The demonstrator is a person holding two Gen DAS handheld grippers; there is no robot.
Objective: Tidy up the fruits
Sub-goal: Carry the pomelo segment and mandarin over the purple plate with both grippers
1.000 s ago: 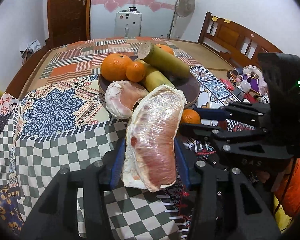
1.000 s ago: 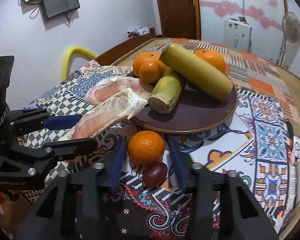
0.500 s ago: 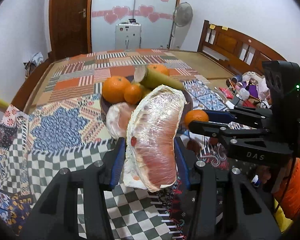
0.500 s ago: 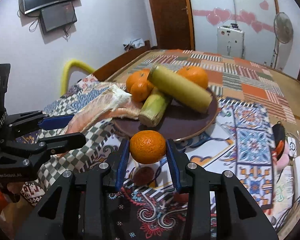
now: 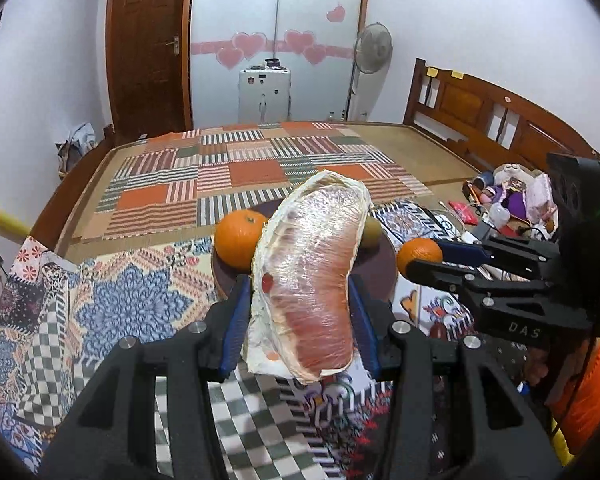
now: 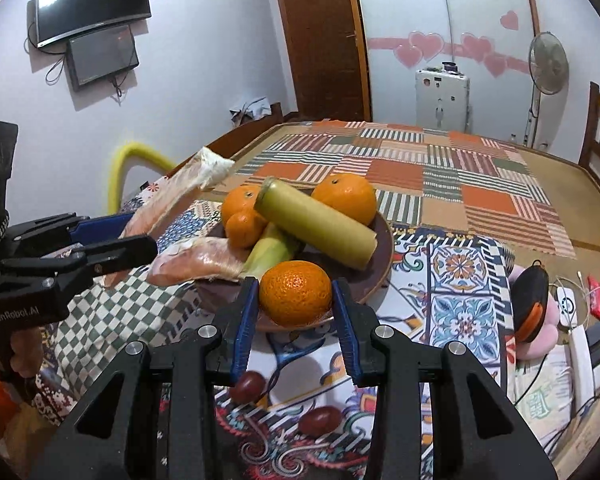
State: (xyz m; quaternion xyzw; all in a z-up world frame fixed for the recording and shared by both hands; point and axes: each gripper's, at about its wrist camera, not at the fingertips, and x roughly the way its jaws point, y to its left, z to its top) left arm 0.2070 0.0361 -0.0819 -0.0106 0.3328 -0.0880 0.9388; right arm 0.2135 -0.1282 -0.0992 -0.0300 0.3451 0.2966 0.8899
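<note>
Orange and round, a mandarin (image 6: 296, 294) sits clamped between the blue pads of the right gripper (image 6: 296, 312), in the air just in front of the brown plate (image 6: 384, 256). The left gripper (image 5: 300, 320) is closed on a wrapped pomelo piece (image 5: 312, 280), also lifted, to the left of the plate. On the plate lie oranges (image 6: 350, 198), two sugarcane pieces (image 6: 316, 224) and another pomelo piece (image 6: 198, 260).

1. From the left wrist I see the pomelo segment (image 5: 312, 276) hiding most of the plate (image 5: 382, 264).
2. My held mandarin (image 6: 296, 294) covers the plate's near rim.
3. The clutter (image 6: 572, 320) at the right edge is unreadable.
</note>
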